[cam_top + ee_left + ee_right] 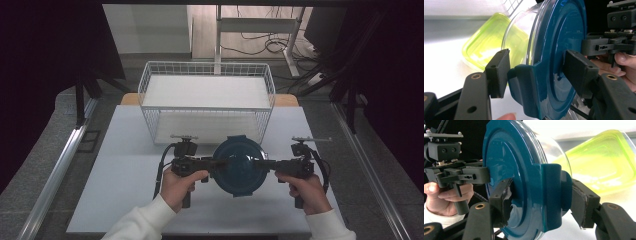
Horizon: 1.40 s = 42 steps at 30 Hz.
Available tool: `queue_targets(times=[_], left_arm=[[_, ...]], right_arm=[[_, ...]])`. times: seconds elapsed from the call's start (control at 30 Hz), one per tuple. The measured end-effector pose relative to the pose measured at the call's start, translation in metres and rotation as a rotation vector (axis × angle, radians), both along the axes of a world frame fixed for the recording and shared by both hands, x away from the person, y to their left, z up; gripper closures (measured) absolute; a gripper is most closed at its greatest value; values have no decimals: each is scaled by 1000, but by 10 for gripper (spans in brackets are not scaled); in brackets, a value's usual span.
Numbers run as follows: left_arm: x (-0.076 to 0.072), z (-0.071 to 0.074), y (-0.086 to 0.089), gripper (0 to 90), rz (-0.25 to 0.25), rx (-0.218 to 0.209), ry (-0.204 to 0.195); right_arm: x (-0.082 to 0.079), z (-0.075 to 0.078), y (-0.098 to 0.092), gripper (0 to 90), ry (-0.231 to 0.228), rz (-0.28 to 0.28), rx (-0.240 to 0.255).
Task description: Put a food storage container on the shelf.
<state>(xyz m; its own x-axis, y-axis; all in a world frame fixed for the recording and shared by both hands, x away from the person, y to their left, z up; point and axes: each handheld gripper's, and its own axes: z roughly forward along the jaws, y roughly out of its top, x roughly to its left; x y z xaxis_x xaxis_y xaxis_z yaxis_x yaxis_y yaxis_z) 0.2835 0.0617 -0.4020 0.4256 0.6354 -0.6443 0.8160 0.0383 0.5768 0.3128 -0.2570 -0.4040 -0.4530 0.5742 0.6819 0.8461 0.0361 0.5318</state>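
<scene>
A round clear container with a dark teal lid (237, 165) hangs a little above the white table, carried between both grippers. My left gripper (217, 162) is shut on the lid's left side clip (524, 85), one pad (499, 72) under the clip and the other (579, 72) on the lid's top. On the opposite clip (551, 195) my right gripper (257, 164) is shut the same way. A yellow-green square container (486, 47) lies on the table beneath and beyond the round one, also visible in the right gripper view (604, 167).
A white wire basket (207, 100) stands at the table's far side, just behind the carried container. The white table top (125, 190) stretches to the left and the front. Dark floor and metal rails flank the table.
</scene>
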Motion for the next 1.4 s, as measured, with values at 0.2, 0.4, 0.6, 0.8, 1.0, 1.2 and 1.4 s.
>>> queue_targets(times=[0.2, 0.4, 0.6, 0.8, 1.0, 1.2, 1.4], left_arm=[[6, 9, 8, 392, 4, 0, -12], [10, 13, 16, 392, 6, 1, -21], [14, 16, 23, 393, 12, -3, -17], [20, 23, 30, 395, 17, -9, -23], [26, 33, 37, 396, 11, 2, -36], [31, 39, 43, 397, 16, 1, -42], [36, 43, 48, 397, 19, -8, -42]], right_arm=[[6, 8, 8, 397, -11, 5, 2], [11, 14, 15, 398, -23, 9, 1], [17, 16, 22, 399, -19, 15, 3], [22, 22, 29, 401, -27, 15, 2], [27, 29, 35, 403, -35, 16, 15], [31, 34, 41, 404, -35, 16, 24], [36, 40, 46, 404, -43, 16, 20]])
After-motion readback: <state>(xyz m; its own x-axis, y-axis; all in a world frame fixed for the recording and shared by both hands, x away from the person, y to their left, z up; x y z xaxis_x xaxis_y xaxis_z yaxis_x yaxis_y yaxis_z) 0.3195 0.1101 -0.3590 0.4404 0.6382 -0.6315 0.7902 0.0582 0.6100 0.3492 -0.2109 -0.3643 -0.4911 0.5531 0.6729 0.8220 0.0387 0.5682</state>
